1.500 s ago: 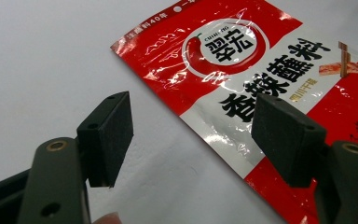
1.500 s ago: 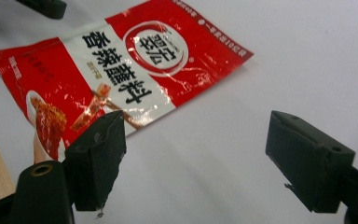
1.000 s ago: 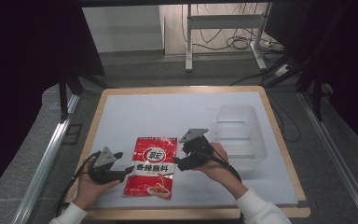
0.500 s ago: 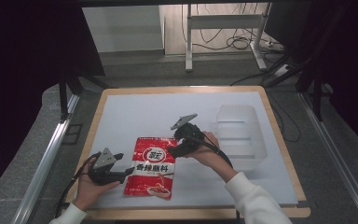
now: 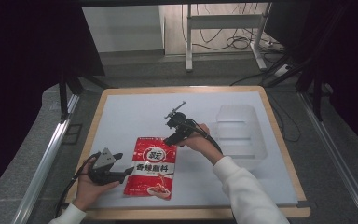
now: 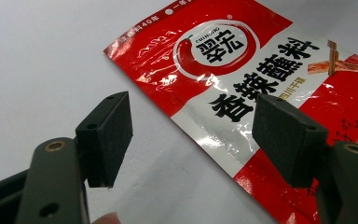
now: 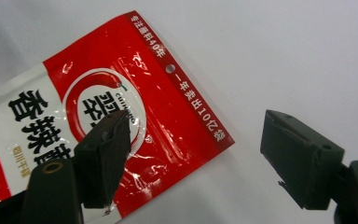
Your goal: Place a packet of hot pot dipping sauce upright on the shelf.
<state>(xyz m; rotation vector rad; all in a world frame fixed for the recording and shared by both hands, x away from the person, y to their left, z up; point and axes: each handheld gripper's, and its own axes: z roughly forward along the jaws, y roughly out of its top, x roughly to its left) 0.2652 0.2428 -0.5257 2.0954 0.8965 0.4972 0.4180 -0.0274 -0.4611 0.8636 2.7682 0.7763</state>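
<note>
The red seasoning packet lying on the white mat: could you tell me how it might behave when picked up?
The red seasoning packet lies flat and thin, so it probably flops when lifted by one edge. Its glossy, crinkled film looks slippery. It seems light and may slide across the white mat if pushed.

The red packet (image 6: 242, 88) lying under the left gripper's (image 6: 205, 135) jaws is seen to be glossy plastic film, crinkled and full of glare spots, while the pads (image 6: 107, 135) themselves are finished in a matt black, kinda rubbery-looking, on dull dark arms with brass-coloured rivets. The table surface (image 7: 279, 51) beyond the right gripper (image 7: 205, 154) is covered in a smooth, matt white sheet, framed by pale wood (image 5: 98, 116). Off to that gripper's far side, a clear container (image 5: 240, 133) is made out as frosted, translucent plastic.
</note>
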